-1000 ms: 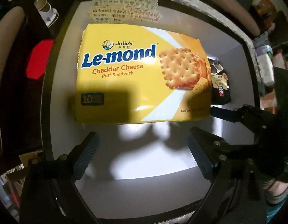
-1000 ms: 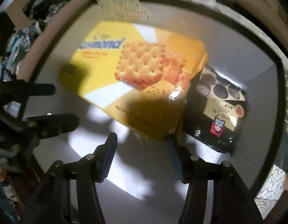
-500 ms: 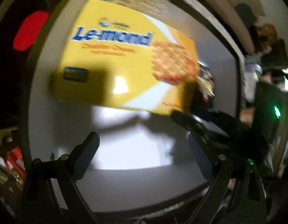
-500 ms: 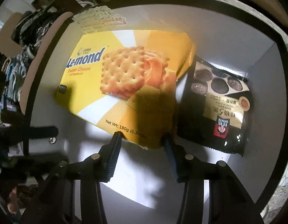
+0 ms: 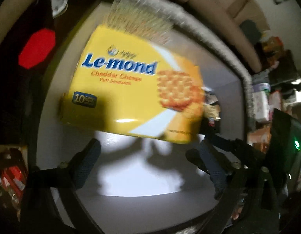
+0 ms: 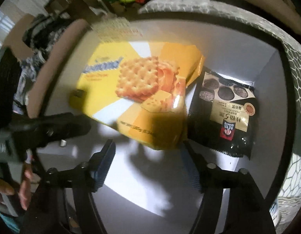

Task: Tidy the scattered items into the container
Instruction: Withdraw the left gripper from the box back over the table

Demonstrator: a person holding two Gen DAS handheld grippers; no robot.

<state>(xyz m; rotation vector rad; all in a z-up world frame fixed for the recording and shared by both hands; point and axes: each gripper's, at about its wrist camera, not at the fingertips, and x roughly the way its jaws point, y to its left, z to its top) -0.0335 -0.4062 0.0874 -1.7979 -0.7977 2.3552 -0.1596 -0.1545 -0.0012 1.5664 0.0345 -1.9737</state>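
Plainly, step in hand: the release of a snack pack into the container, judged from how things lie.
Container: a white-walled box with a dark rim (image 6: 282, 62); its floor is lit in patches and crossed by gripper shadows.
Yellow cracker pack (image 5: 134, 89): lying flat on the box floor, left of centre, its far edge close to a pale sheet of small printed squares (image 5: 138, 25) against the far wall.
Dark snack pouch (image 6: 226, 113): on the floor just right of the cracker pack, by the right wall; the two look to touch or overlap slightly at the near corner.
Left gripper (image 5: 150, 167): jaws wide and opening further, nothing between them; it hangs above the near floor, clear of the pack.
Right gripper (image 6: 148, 167): jaws opening, pads apart; the pack's near right corner sits just beyond the tips, not pinched.
Person: a hand (image 6: 19, 185) shows at the near left edge of the right wrist view.
Next move, as a judgement: lift both grippers clear of the rim without snagging a pack, then look outside the box for any item left scattered; none is identifiable here.
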